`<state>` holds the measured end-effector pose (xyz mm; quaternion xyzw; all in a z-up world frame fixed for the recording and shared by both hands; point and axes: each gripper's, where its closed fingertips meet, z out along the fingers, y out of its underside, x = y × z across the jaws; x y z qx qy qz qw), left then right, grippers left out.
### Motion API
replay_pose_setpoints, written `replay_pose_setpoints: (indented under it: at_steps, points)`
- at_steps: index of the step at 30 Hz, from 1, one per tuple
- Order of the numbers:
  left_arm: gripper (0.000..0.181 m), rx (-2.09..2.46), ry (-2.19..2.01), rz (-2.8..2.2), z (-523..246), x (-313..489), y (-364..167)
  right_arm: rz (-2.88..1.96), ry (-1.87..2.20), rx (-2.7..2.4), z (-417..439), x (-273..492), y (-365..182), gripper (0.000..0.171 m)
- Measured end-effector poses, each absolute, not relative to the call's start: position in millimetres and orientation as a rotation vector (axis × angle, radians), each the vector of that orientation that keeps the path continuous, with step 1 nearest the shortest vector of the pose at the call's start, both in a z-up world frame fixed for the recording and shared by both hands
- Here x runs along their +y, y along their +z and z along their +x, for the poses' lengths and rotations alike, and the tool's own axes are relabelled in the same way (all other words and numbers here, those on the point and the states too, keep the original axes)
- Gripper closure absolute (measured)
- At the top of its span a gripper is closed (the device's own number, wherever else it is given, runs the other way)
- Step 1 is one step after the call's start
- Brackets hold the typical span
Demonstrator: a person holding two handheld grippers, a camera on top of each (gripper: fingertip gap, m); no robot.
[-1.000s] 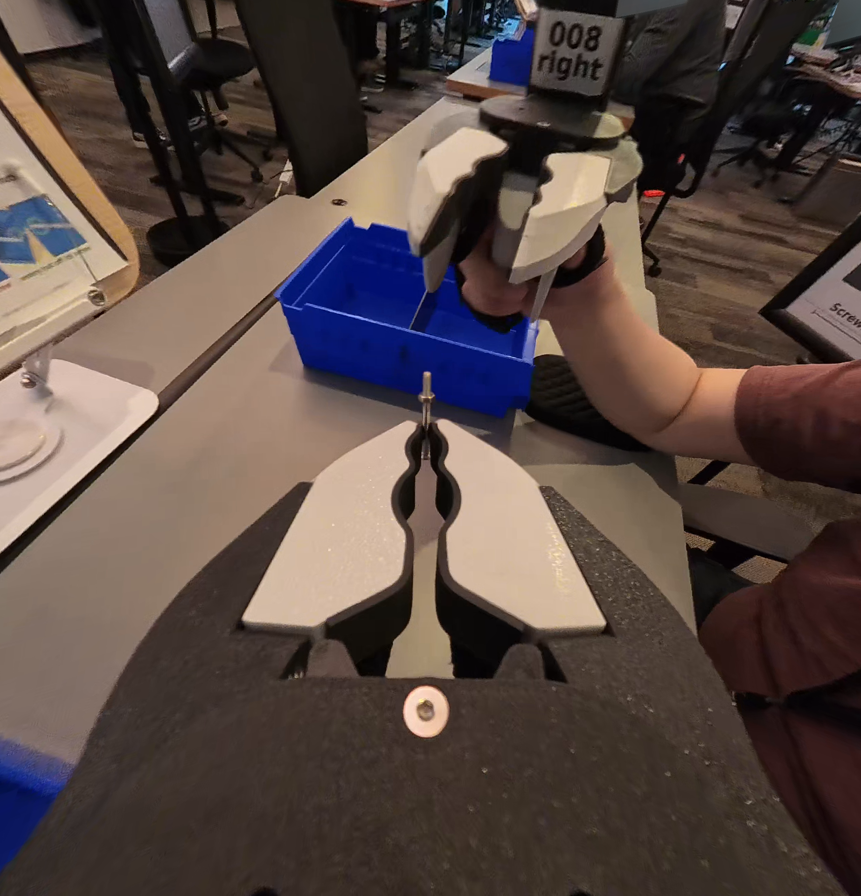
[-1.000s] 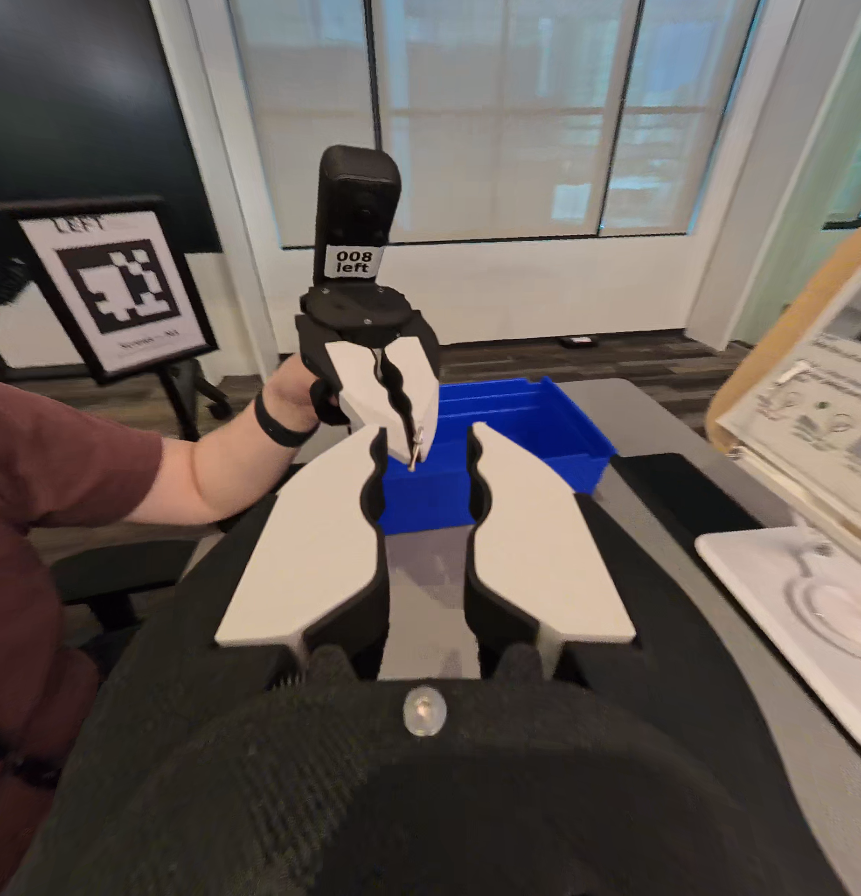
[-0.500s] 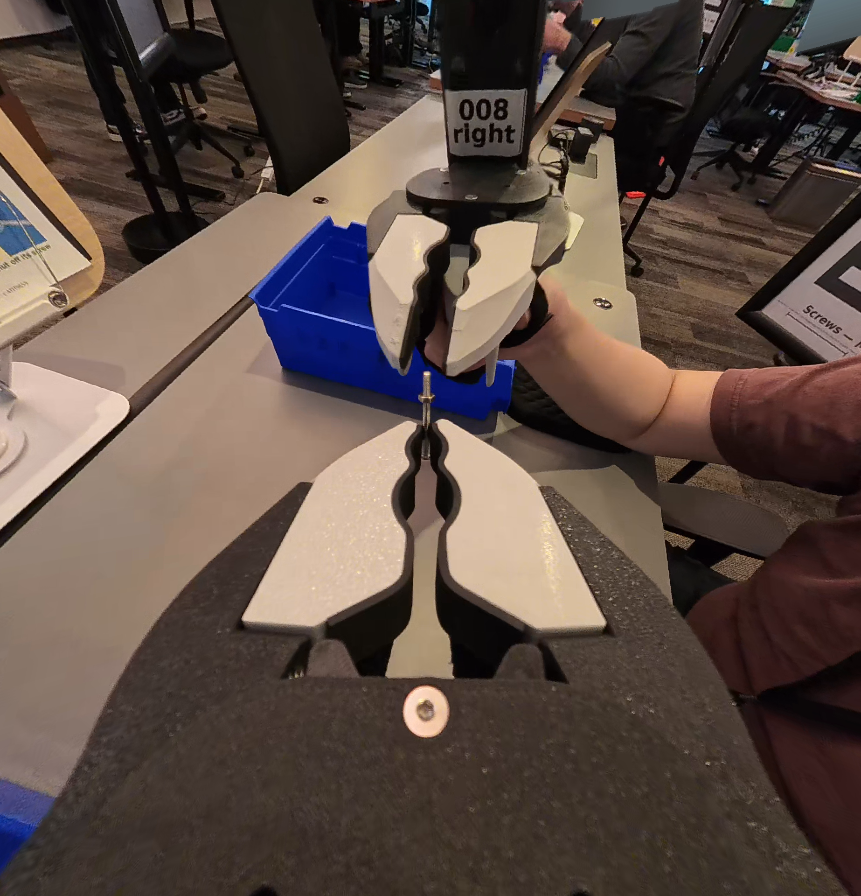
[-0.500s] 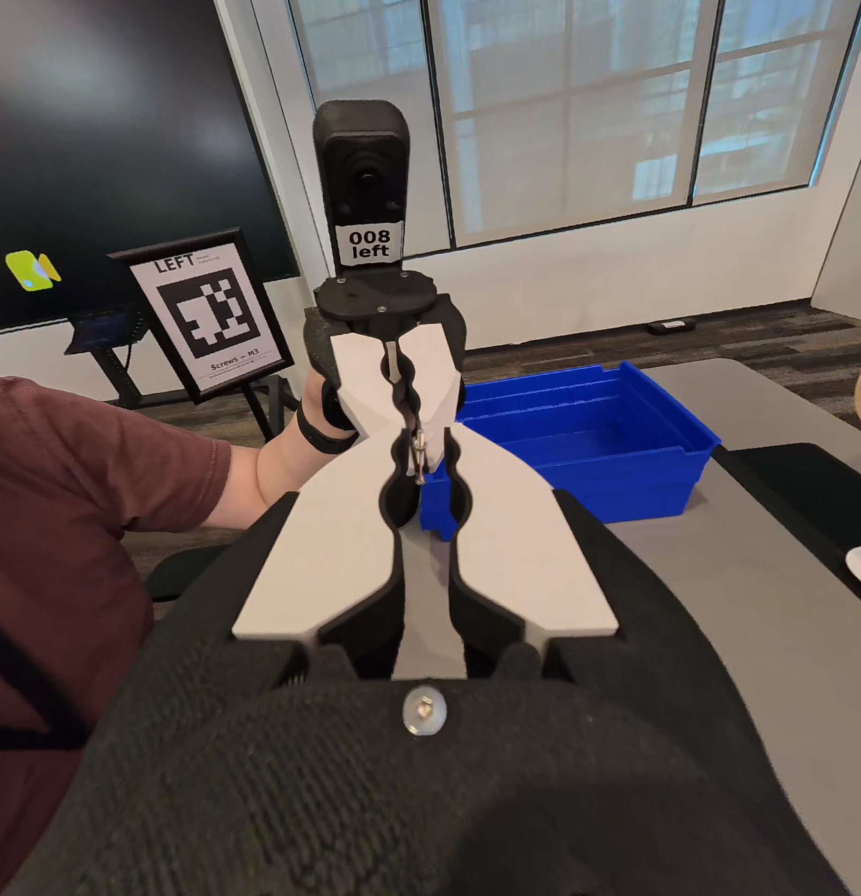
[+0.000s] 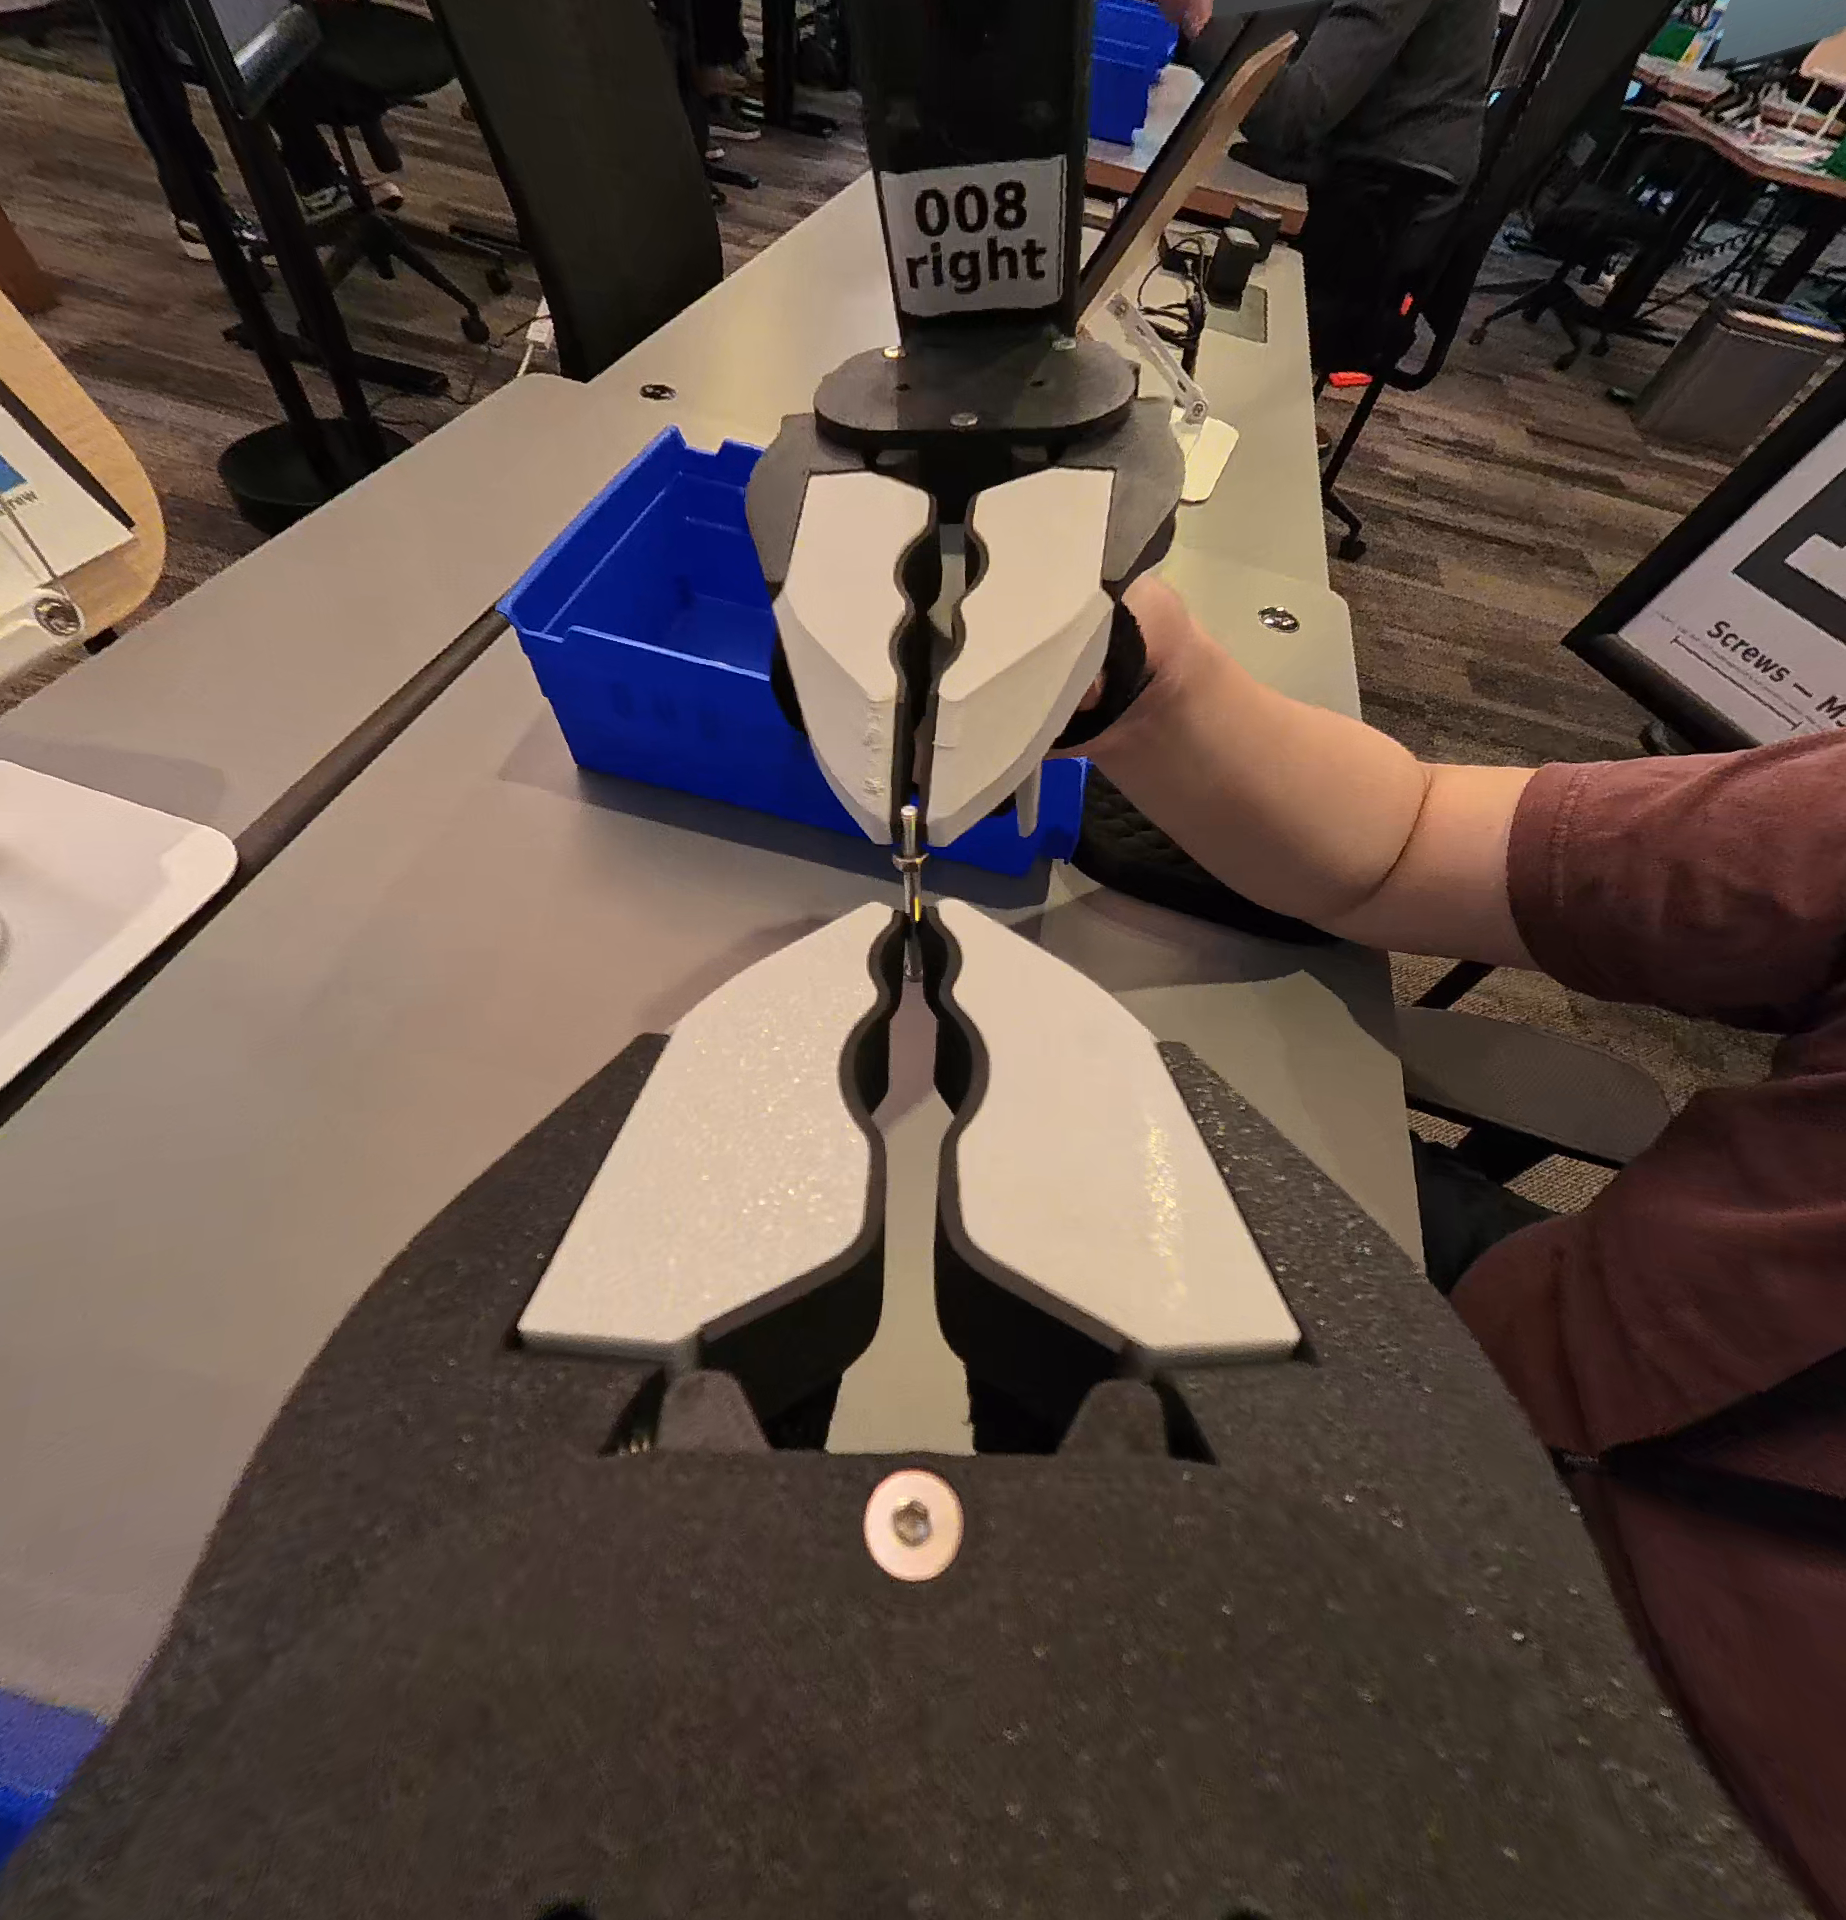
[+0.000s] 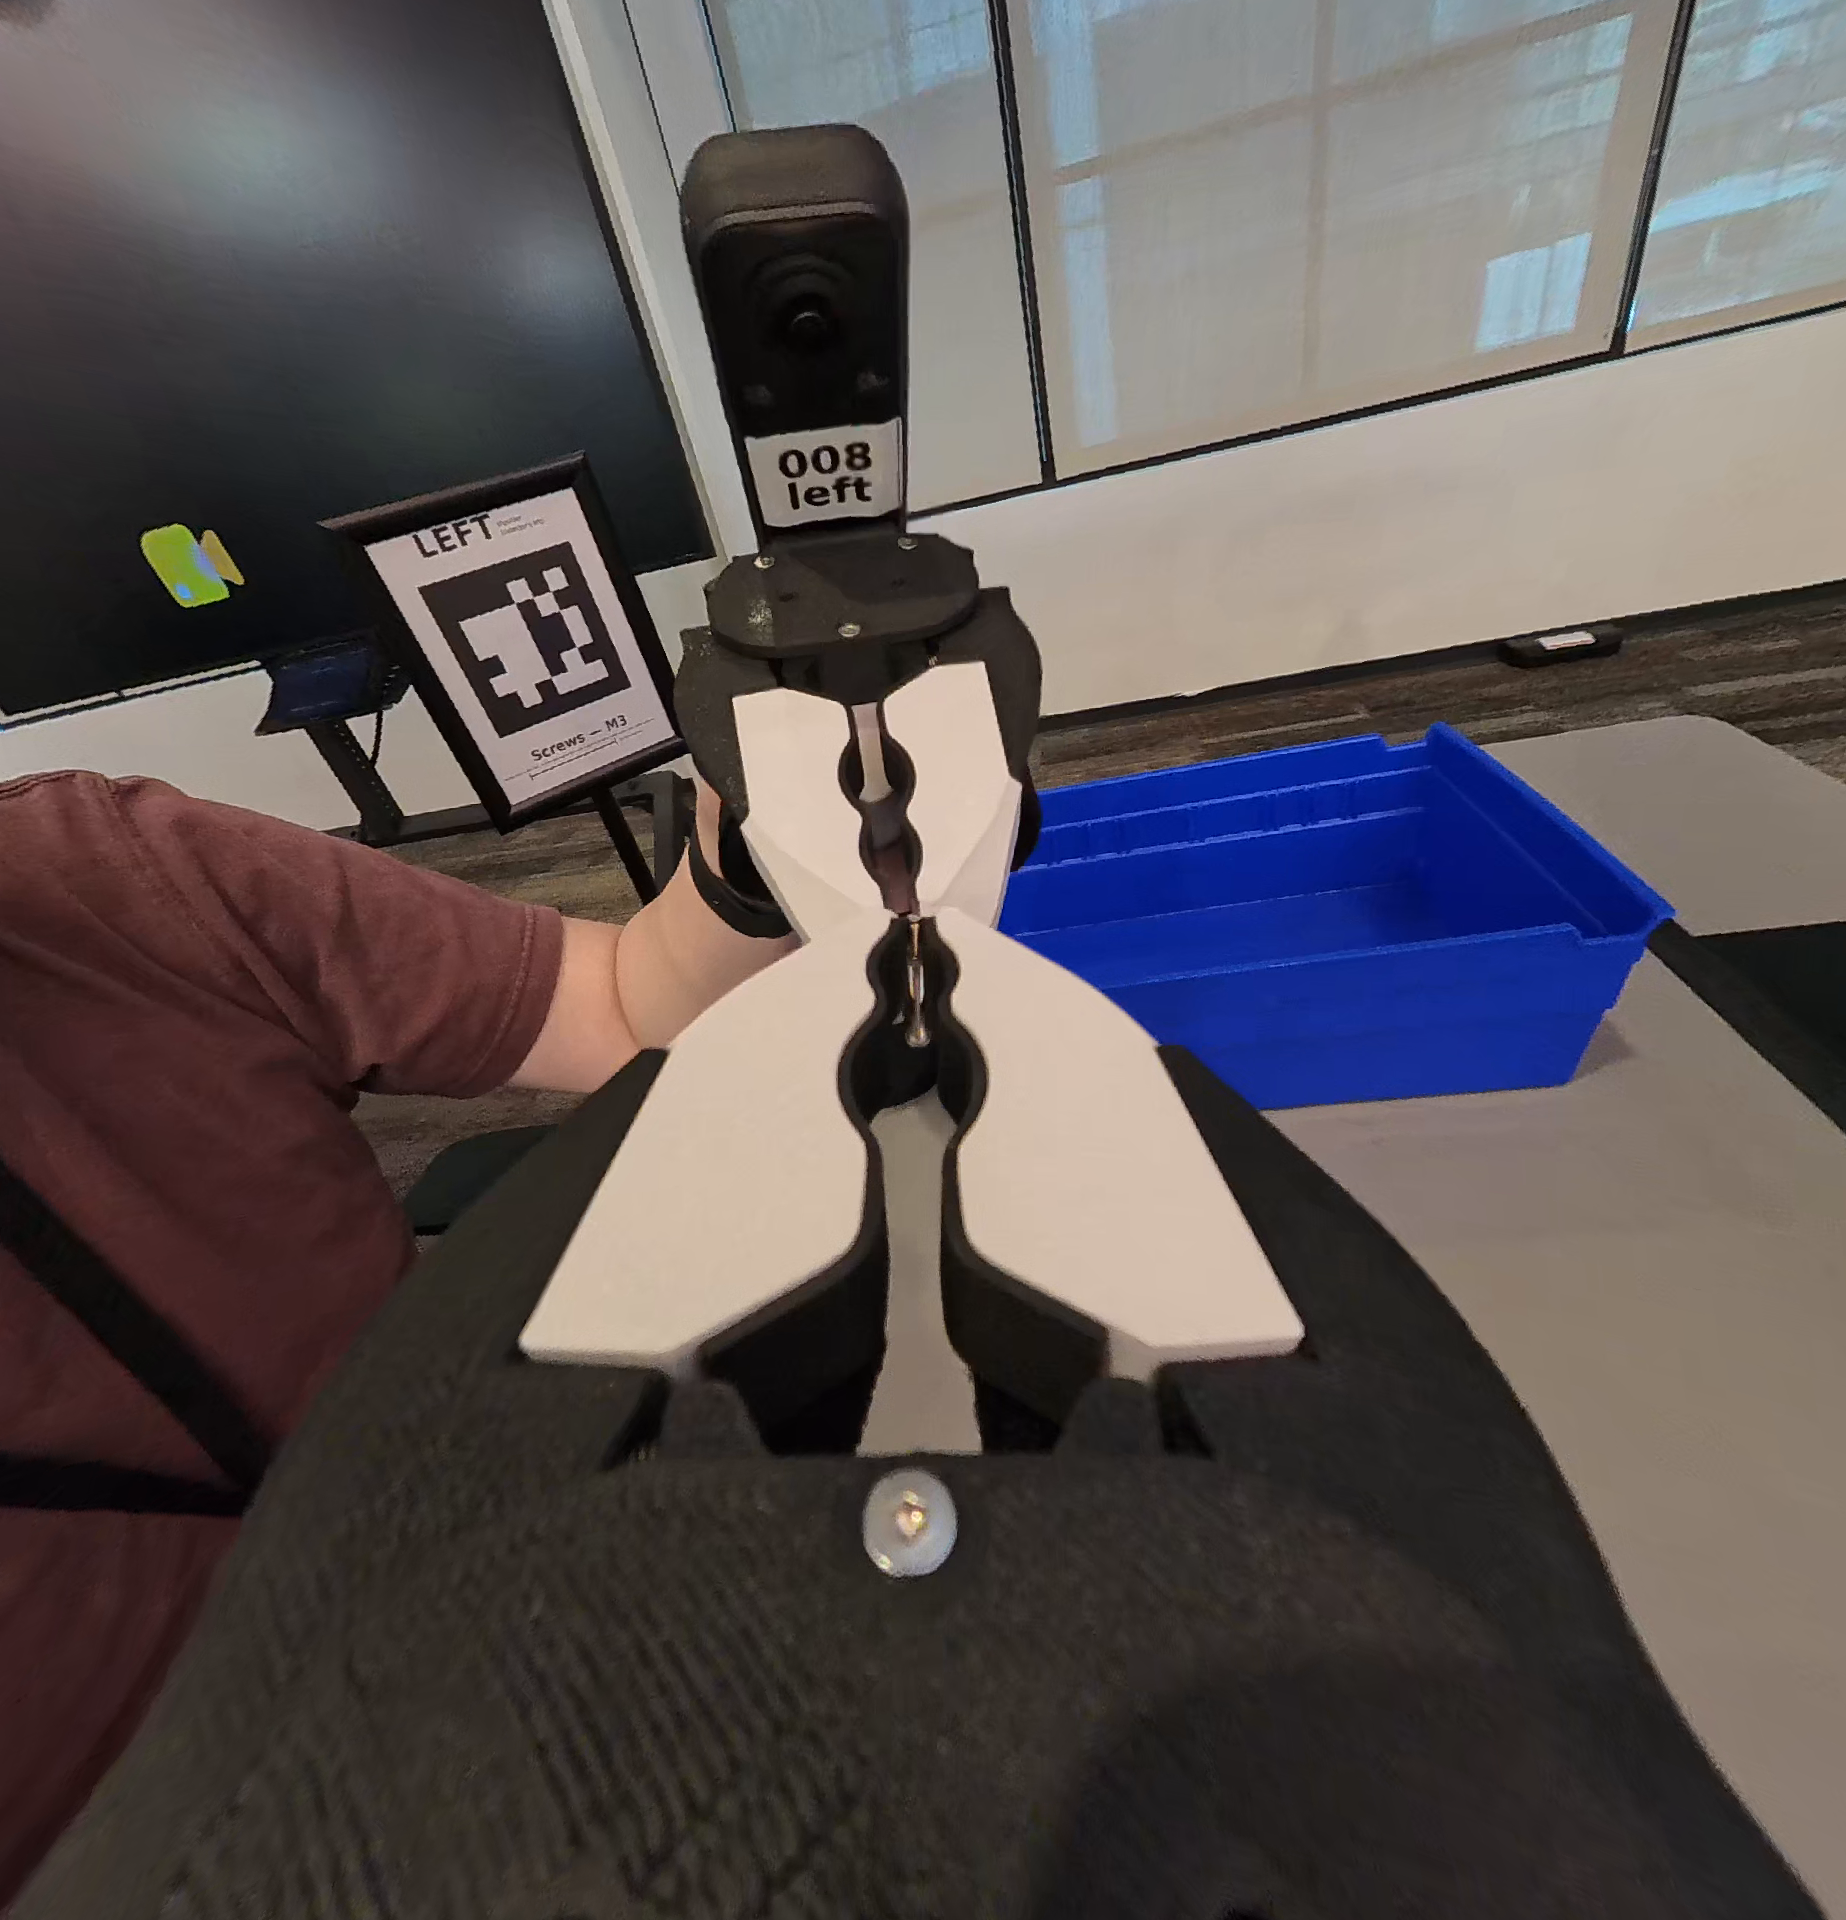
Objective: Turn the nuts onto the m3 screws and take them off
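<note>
My left gripper [image 5: 911, 916] is shut on a thin M3 screw [image 5: 907, 878] that sticks out beyond its tips, with a small nut [image 5: 908, 860] on the shaft. My right gripper [image 5: 908, 831] faces it tip to tip, its white fingers [image 5: 846, 644] closed around the screw's free end; the nut sits just at their tips. In the right wrist view the screw [image 6: 915, 987] lies in the first hollow between the right gripper's [image 6: 914, 923] fingers, and the left gripper [image 6: 903, 899] meets it head-on. Both are held above the grey table [image 5: 379, 1039].
A blue bin [image 5: 649, 707] stands on the table behind the grippers; it also shows in the right wrist view [image 6: 1314, 997]. A white stand base [image 5: 67, 883] is at the left. A framed marker sign [image 6: 524, 644] stands off the table. The person's forearm [image 5: 1314, 821] reaches in from the right. My left and right fingertips are right by each other.
My right gripper was open and raised; it has come in level with the left gripper and closed over the screw's free end. The left gripper kept its hold on the screw.
</note>
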<state>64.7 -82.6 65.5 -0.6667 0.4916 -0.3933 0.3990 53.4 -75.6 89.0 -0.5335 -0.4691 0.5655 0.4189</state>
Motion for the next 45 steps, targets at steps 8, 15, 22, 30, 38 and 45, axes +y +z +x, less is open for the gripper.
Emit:
replay_pose_setpoints:
  at_steps: [8,15,22,30,38,45]
  points:
    - [0.174,1.243,-1.065,-1.64,73,-84,66,-1.304,1.503,-1.13,55,-78,98,0.169]
    - [0.179,1.164,-1.28,-1.633,78,-85,71,-1.289,1.511,-1.103,59,-75,101,0.169]
    - [0.179,1.063,-1.515,-1.681,74,-80,73,-1.3,1.504,-1.065,60,-67,101,0.153]
    - [0.179,1.056,-1.289,-1.692,69,-64,67,-1.368,1.362,-1.064,64,-58,96,0.149]
    - [0.179,1.101,-1.278,-1.645,75,-77,74,-1.361,1.417,-1.036,54,-62,95,0.148]
    - [0.179,1.119,-1.3,-1.615,75,-84,80,-1.338,1.453,-1.046,60,-62,98,0.149]
